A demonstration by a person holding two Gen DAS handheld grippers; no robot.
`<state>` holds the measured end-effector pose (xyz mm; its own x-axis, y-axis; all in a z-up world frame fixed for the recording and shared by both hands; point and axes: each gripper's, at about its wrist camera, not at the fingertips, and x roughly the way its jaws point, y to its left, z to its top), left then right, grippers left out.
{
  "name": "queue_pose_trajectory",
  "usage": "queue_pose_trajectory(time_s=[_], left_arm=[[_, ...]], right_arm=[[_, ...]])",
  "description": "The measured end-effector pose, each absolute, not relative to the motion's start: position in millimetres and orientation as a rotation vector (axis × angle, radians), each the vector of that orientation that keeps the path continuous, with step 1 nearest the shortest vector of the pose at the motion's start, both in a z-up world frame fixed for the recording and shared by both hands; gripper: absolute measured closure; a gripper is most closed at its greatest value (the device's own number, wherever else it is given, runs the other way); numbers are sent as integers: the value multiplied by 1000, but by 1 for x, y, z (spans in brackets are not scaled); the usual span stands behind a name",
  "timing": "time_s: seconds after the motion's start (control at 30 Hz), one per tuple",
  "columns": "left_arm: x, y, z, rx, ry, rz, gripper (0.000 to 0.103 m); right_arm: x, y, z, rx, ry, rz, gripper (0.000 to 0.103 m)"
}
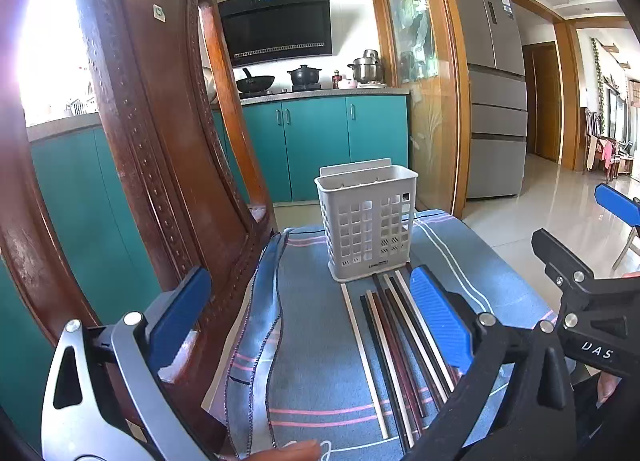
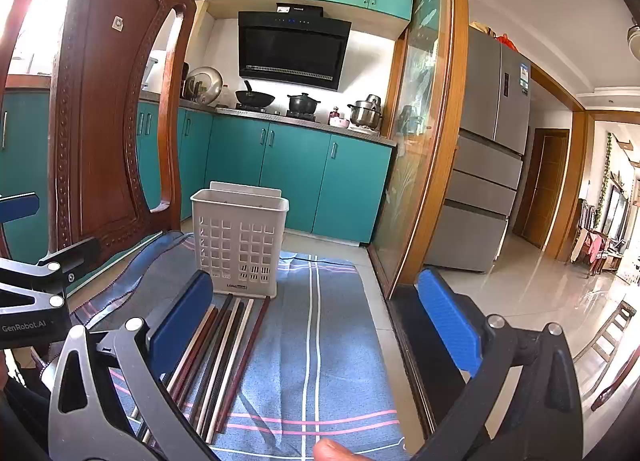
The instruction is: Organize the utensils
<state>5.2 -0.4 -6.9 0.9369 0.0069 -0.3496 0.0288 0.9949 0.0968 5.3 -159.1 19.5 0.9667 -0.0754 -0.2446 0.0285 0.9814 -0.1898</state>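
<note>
A white slotted utensil holder (image 1: 368, 221) stands upright on a blue striped cloth (image 1: 312, 341); it also shows in the right wrist view (image 2: 239, 245). Several chopsticks (image 1: 400, 345), white, black and dark red, lie side by side on the cloth in front of the holder, also seen in the right wrist view (image 2: 224, 357). My left gripper (image 1: 308, 321) is open and empty, hovering over the chopsticks' left side. My right gripper (image 2: 320, 325) is open and empty, above the cloth to the right of the chopsticks. The holder looks empty.
A carved wooden chair back (image 1: 160, 141) rises close on the left, also in the right wrist view (image 2: 104, 121). The cloth (image 2: 320, 321) ends at a wooden sliding door frame (image 2: 432, 141) on the right. Teal kitchen cabinets (image 1: 320, 141) stand behind.
</note>
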Motion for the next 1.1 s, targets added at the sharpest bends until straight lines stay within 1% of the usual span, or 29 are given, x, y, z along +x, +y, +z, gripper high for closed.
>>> queue_pose_trajectory(time_s=[1.1], left_arm=[[7,1,-10,105,360,-12,3]], right_arm=[[7,-158,15,-192,253,-53,2]])
